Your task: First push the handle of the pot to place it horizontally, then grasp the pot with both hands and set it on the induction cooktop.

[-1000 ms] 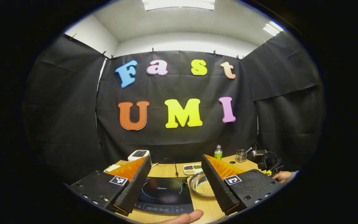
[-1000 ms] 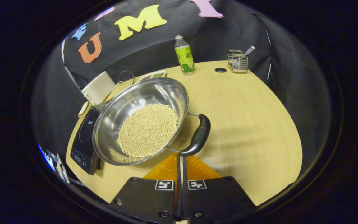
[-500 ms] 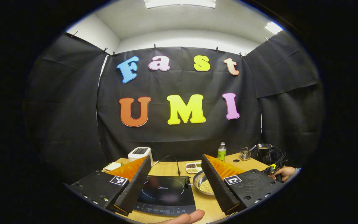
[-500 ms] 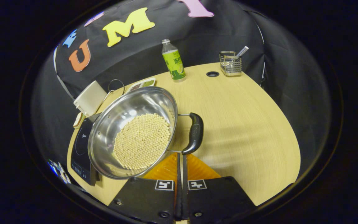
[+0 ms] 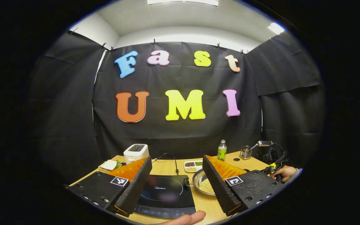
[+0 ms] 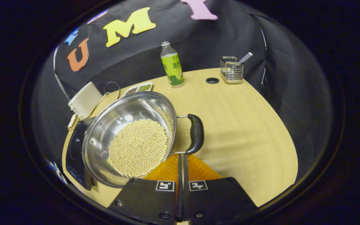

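Observation:
A steel pot (image 6: 130, 137) holding pale beans stands on the wooden table (image 6: 245, 131), its left rim over the black induction cooktop (image 6: 73, 150). The pot's black loop handle (image 6: 195, 133) sticks out to the right. My right gripper (image 6: 181, 155) is shut with nothing between its fingers, and its tips touch the near end of that handle. My left gripper (image 5: 177, 157) hangs open above the table's near edge. Between its fingers lie the cooktop (image 5: 164, 192) and the pot (image 5: 202, 185). The other gripper (image 5: 272, 154) and the hand holding it show far right.
A white toaster (image 5: 135, 152) and a sandwich plate (image 5: 108, 165) sit at the back left. A divided dish of grains (image 5: 193, 166), a green bottle (image 6: 172, 67), a wire caddy (image 6: 231, 69) and a cable hole (image 6: 212, 80) line the back. A fingertip (image 5: 183, 218) shows at the bottom.
The pot has turned and its handle has swung nearer the right gripper's line, with the shut tips staying at its near end. The left gripper's view has shifted, bringing the sandwich plate into sight.

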Motion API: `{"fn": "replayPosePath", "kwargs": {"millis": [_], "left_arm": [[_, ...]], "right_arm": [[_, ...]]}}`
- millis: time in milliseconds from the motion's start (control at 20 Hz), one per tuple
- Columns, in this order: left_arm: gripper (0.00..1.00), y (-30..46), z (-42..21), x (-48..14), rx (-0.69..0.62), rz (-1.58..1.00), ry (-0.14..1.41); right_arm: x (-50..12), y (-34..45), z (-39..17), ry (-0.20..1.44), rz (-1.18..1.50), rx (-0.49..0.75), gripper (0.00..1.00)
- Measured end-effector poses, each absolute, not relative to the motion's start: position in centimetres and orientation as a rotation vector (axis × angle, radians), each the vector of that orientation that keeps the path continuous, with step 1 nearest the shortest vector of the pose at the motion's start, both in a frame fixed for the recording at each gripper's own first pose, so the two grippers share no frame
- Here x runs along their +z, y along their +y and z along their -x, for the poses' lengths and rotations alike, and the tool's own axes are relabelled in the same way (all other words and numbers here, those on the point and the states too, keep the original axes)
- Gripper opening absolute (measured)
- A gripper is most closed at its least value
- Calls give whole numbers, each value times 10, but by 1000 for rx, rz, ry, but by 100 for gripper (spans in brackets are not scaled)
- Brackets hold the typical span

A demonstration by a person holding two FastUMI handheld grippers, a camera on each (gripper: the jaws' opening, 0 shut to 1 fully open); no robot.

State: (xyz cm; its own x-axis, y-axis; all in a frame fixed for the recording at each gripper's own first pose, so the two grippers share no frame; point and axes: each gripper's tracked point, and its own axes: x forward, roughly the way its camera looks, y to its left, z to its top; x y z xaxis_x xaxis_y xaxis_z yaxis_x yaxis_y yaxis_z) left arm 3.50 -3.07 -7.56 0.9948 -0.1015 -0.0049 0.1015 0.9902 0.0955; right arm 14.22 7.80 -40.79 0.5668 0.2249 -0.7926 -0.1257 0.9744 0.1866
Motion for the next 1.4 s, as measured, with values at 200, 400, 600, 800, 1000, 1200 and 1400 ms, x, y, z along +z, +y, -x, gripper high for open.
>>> {"fn": "replayPosePath", "kwargs": {"millis": [200, 400, 600, 800, 1000, 1200, 1400], "left_arm": [[97, -44, -55, -90, -124, -95, 43], [97, -51, -81, -118, -126, -71, 119], [97, -56, -104, -147, -127, -51, 195], [97, -56, -125, -171, -118, -36, 259], [97, -60, -138, -193, -119, -34, 326], [96, -66, -152, -216, -130, -36, 387], [96, -78, -165, -244, -142, -26, 467]], "right_arm": [[-408, 78, -148, 949, -100, 216, 4], [-408, 77, -149, 961, -121, 237, 4], [-398, 68, -147, 955, -137, 249, 4], [-371, 57, -150, 870, -162, 247, 7], [-338, 44, -159, 752, -123, 222, 69], [-305, 36, -166, 646, -81, 185, 89], [-298, 42, -172, 633, -93, 208, 96]]}}
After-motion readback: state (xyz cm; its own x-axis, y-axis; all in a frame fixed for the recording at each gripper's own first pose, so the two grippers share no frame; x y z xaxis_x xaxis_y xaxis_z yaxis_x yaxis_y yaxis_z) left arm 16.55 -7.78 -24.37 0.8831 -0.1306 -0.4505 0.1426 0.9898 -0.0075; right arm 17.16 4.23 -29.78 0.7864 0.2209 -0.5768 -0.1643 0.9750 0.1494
